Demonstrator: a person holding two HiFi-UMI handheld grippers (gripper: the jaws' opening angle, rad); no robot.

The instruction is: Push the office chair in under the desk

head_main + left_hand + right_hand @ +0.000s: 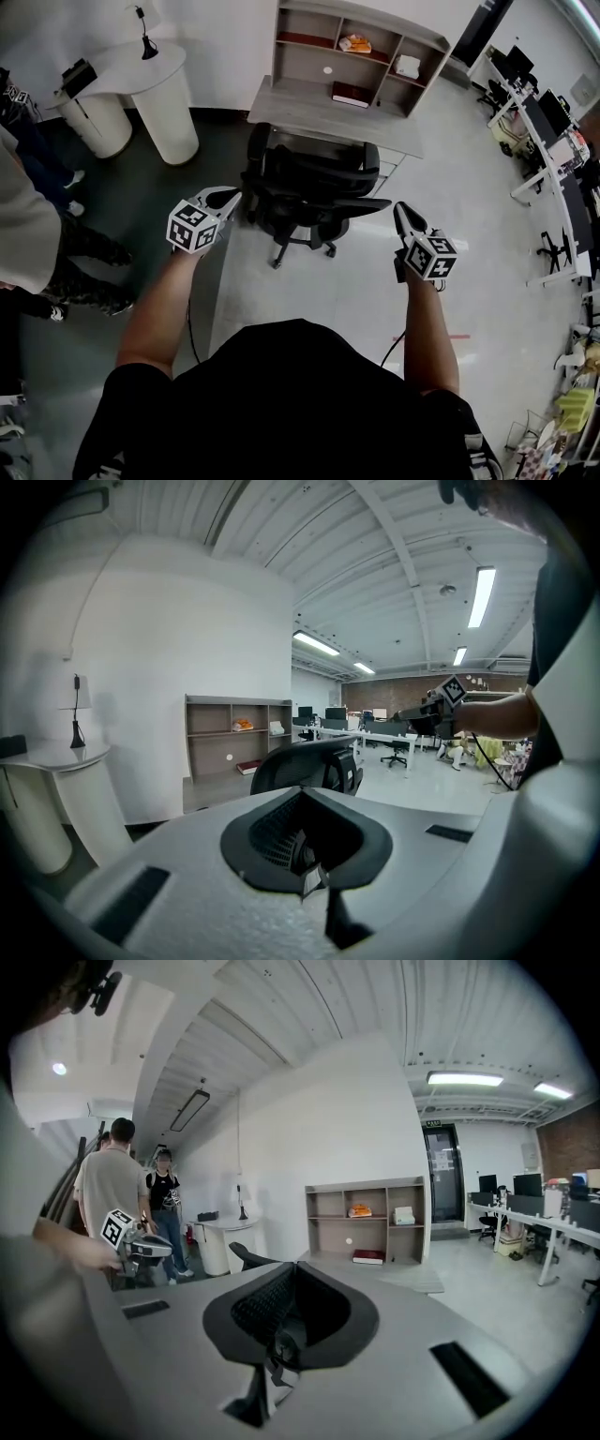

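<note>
Black mesh office chair [314, 192] at the pale wood-grain desk [309, 114], frame centre.
Left gripper [228, 196] and right gripper [400, 208] flank its curved back, both jaws clenched on nothing.

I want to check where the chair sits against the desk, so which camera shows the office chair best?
The head view: it shows the whole office chair from above, wheels included, right at the desk. The left gripper view shows only its backrest; the right gripper view shows just a dark sliver of it.
</note>
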